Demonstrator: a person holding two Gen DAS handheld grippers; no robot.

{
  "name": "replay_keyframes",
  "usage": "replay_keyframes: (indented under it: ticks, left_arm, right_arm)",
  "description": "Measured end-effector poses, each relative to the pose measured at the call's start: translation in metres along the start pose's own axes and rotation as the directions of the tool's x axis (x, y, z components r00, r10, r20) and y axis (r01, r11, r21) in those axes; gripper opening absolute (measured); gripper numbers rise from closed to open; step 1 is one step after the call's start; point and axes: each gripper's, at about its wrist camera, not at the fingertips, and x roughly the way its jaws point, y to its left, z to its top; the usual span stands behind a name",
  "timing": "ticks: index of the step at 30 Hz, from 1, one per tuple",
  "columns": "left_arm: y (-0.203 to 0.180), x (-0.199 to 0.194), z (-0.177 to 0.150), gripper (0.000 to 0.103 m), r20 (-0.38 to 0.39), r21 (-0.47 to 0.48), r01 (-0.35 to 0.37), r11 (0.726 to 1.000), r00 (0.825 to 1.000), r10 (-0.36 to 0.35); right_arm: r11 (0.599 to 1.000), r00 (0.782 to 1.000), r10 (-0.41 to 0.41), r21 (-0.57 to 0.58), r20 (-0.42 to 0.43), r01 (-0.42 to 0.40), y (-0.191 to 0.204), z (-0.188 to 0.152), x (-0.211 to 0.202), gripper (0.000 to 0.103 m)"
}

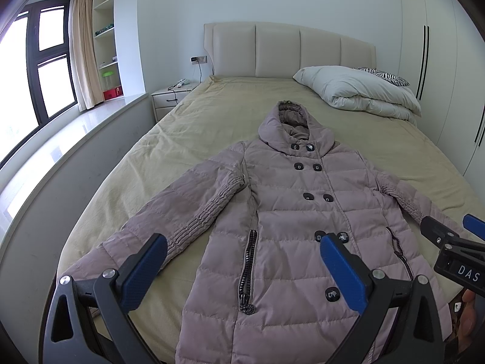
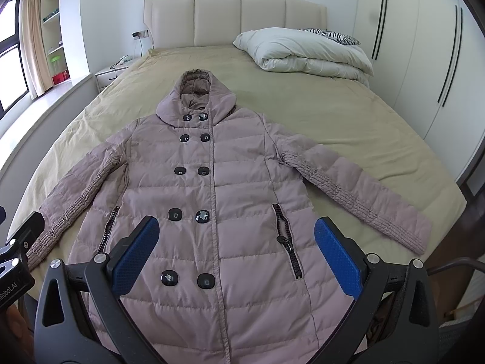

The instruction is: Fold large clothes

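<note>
A padded mauve coat lay face up and spread flat on the bed, its hood pointing toward the headboard and its hem running toward the cameras. Both sleeves were stretched out to the sides, resting on the tan sheet. The front was closed, with 2 columns of dark buttons running down the chest and a zipped pocket on each side of the body. The left hand-held gripper hovered above the lower part of the coat with its blue-padded fingers spread wide and nothing between them. The right hand-held gripper hung likewise over the lower front, its fingers wide apart and empty, touching no cloth as far as the views showed. In the left wrist view the right hand-held gripper appeared at the right edge, near the end of a sleeve. A folded white duvet sat at the far right corner of the bed with a zebra-striped pillow behind it. A nightstand stood beside the bed on the window side.
</note>
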Motion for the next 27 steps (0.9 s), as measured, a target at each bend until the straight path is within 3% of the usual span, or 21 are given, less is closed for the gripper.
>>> replay_keyframes:
  ticks: [27]
  left_arm:
    - [-0.0013, 0.0031, -0.0026, 0.103, -0.003, 0.004, -0.002, 1.000, 1.000, 0.002]
  right_arm:
    - [1.000, 1.000, 0.002, -0.002, -0.009, -0.002, 0.0023, -0.0048, 0.0028, 0.103]
